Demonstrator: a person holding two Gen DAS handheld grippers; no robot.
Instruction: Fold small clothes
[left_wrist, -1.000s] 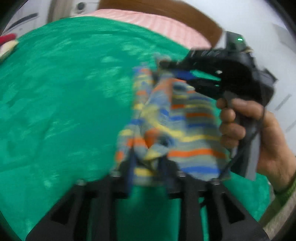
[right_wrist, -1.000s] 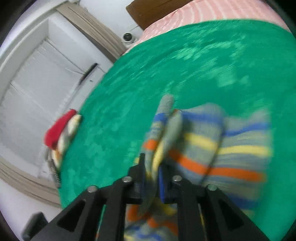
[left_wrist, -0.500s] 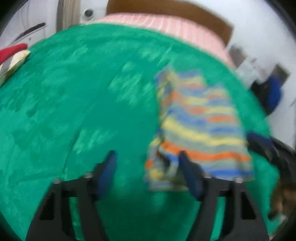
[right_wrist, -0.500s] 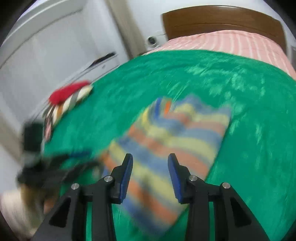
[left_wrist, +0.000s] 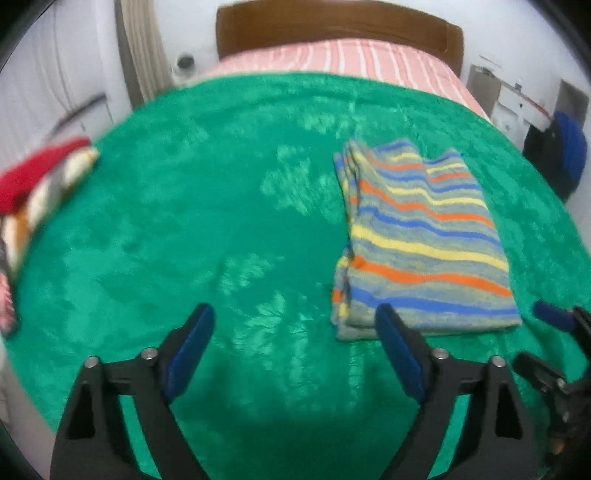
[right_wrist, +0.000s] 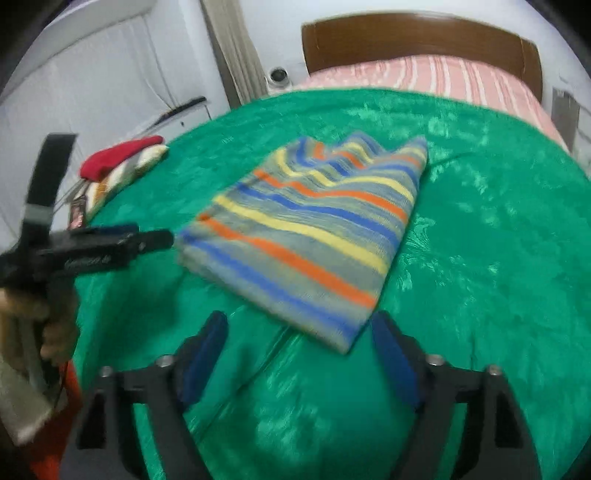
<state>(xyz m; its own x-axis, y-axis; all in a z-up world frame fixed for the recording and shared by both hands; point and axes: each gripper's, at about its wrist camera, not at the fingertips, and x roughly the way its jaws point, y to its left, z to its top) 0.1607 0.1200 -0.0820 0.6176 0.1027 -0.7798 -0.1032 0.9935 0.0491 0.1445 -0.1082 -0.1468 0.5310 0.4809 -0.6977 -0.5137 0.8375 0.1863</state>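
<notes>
A small striped garment (left_wrist: 417, 243) (right_wrist: 314, 229), grey with blue, yellow and orange bands, lies folded flat on the green blanket (left_wrist: 184, 221) (right_wrist: 498, 258). My left gripper (left_wrist: 295, 328) hovers just in front of its near left corner, jaws opening wide, nothing between them. My right gripper (right_wrist: 299, 332) hangs before the garment's near corner, jaws also opening, pads clear of the cloth. The left gripper (right_wrist: 159, 238) shows from the side in the right wrist view, a hand on its handle.
A stack of folded clothes with a red piece on top (left_wrist: 40, 177) (right_wrist: 118, 162) rests at the blanket's left edge. A pink striped bedsheet (left_wrist: 343, 59) and wooden headboard (right_wrist: 417, 40) lie beyond. White furniture and a dark blue item (left_wrist: 565, 151) stand at right.
Both grippers let go of the striped garment, opened wide and drew back. The garment went from hanging bunched in the jaws to lying folded flat on the blanket.
</notes>
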